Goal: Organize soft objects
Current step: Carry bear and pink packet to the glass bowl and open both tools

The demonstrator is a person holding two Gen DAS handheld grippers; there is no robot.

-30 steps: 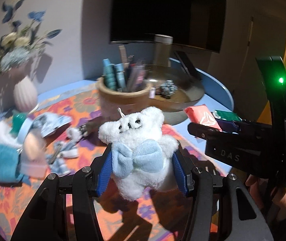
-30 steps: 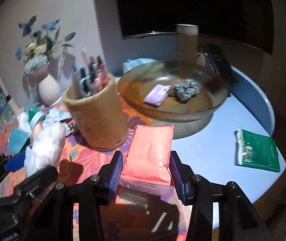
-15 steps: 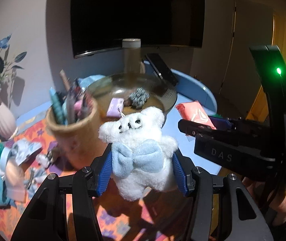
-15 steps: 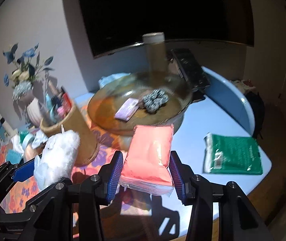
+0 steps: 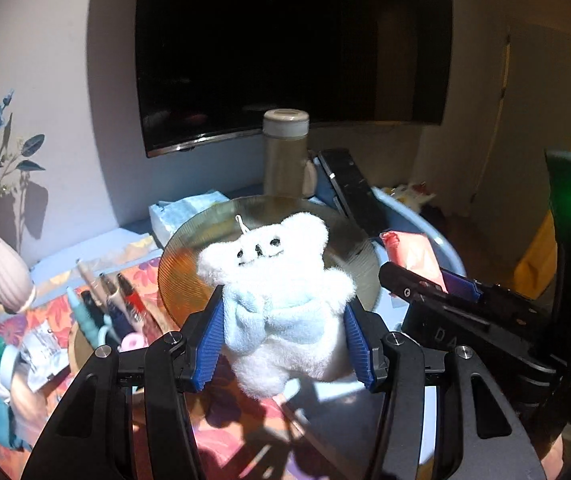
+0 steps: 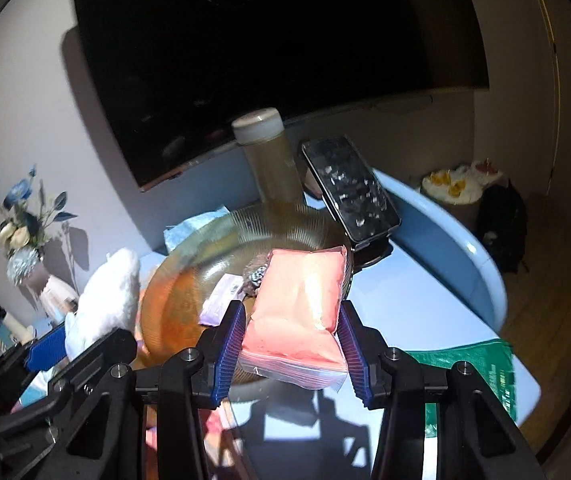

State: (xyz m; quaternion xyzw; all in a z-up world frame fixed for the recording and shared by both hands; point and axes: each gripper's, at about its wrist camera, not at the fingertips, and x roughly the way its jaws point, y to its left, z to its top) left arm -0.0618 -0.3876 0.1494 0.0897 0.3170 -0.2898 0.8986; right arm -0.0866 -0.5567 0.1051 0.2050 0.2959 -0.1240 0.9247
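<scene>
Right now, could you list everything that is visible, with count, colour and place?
plush bear: 1, white with blue bow, in left gripper
pouch: 1, pink, in right gripper
glass bowl: 1, amber, table centre
scrunchie: 1, grey, in bowl
packet: 1, lilac, in bowl
green packet: 1, table's right edge
phone: 1, black, behind bowl
jar: 1, beige, behind bowl
vase: 1, pink, left
left gripper: 1, black
right gripper: 1, black

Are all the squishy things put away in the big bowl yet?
Not yet. A scrunchie and a purple packet already lie in the bowl. In hand: the left claw grips the teddy, and the right claw grips the pink pack, both up by the bowl. Left: the green pack on the table.
</scene>
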